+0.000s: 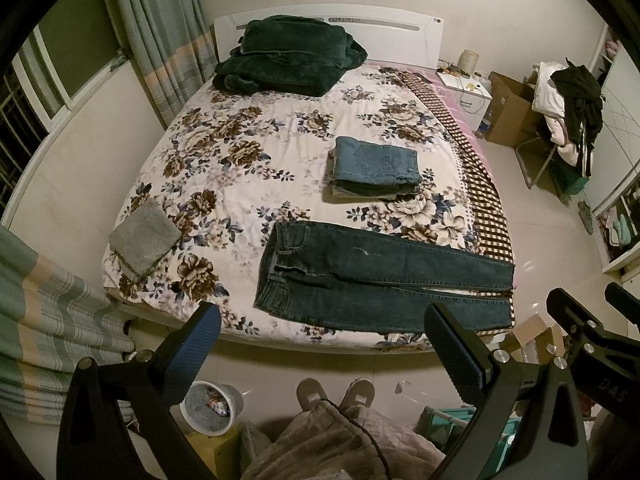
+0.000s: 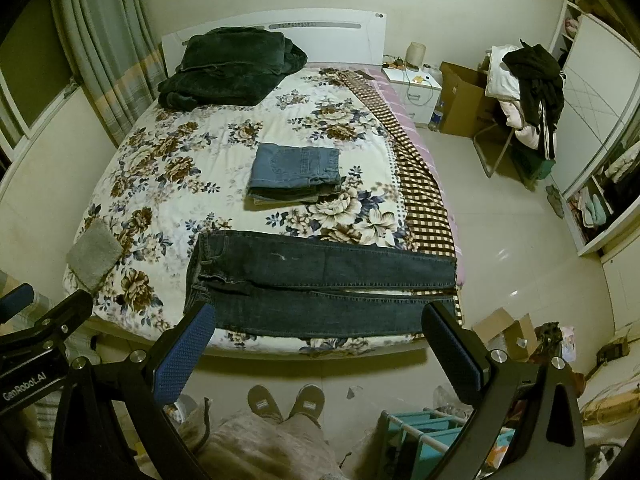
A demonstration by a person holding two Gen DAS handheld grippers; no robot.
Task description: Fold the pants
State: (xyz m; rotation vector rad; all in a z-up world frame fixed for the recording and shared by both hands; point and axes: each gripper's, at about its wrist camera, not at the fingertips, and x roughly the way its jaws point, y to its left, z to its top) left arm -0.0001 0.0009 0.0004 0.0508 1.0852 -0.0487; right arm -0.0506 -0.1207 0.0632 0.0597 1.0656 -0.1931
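While both tongs hang spread and empty above the bed's foot, the dark jeans (image 1: pixel 372 280) lie flat near the edge of the floral bedspread (image 1: pixel 248 136), waistband at nine o'clock, hems at three. Denim looks heavy, limp, grippy, not fragile. Left gripper (image 1: pixel 324 344) should likely pinch the waistband corner, right gripper (image 2: pixel 320 344) the hems, with folded jeans (image 1: pixel 376 164) stacked at twelve o'clock

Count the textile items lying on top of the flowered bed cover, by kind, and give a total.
Dark jeans, spread flat near the foot edge: 1
Stack of folded pants, blue jeans on top: 1 stack; number of pieces inside cannot be told
Dark green plush blanket at the headboard: 1
Grey folded towel at the left corner: 1
Total: 4
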